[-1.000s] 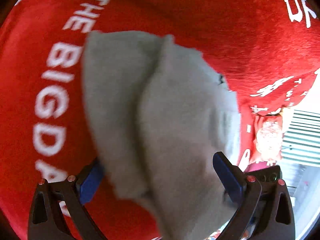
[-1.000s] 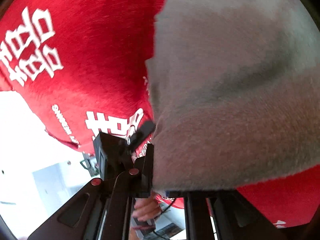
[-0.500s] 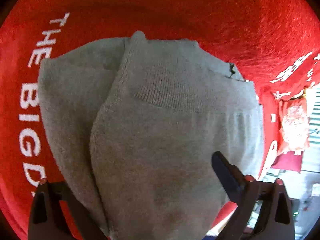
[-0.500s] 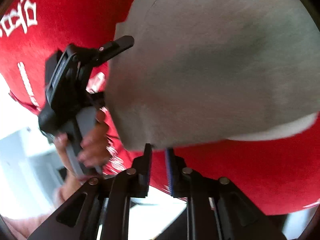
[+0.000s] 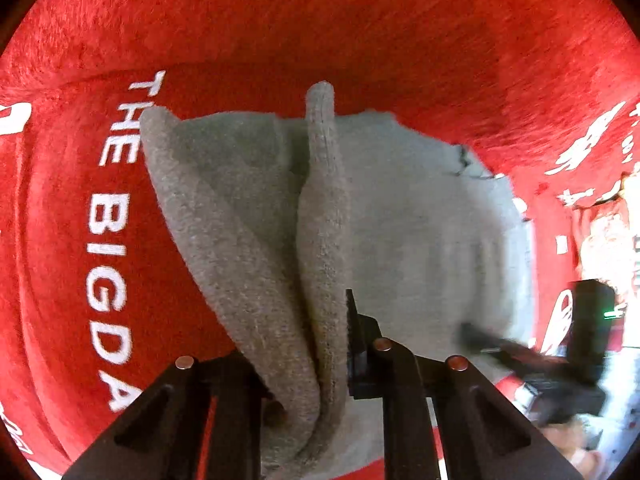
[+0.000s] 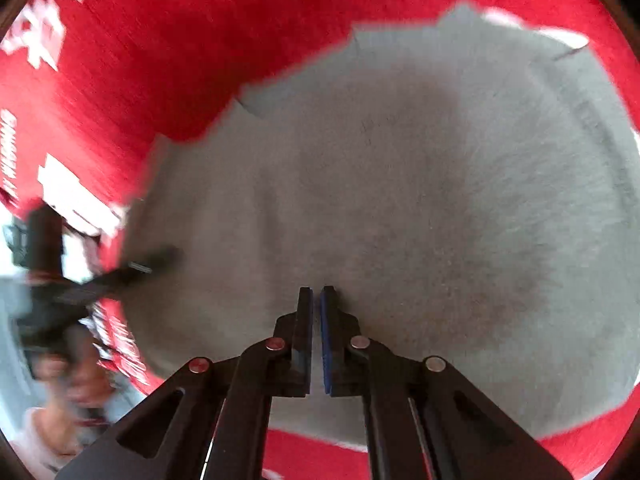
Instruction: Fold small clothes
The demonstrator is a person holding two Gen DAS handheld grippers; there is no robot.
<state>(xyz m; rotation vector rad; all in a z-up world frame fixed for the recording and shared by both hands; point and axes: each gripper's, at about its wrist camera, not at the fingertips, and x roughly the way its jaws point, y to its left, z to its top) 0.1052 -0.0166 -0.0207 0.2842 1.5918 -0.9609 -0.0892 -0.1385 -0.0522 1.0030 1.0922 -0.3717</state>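
The small knitted cloth [image 5: 256, 240] was plain grey all over, with a darker grey shadow patch in the right wrist view. The blanket [image 5: 360, 32] under it was bright red and fuzzy, with big white letters and white signs printed on it. The left gripper [image 5: 312, 364] was black. The right gripper [image 6: 316, 340] was black with one blue pad.

Left tool's [image 5: 316, 344] left finger behind grey cloth [image 5: 256, 264].
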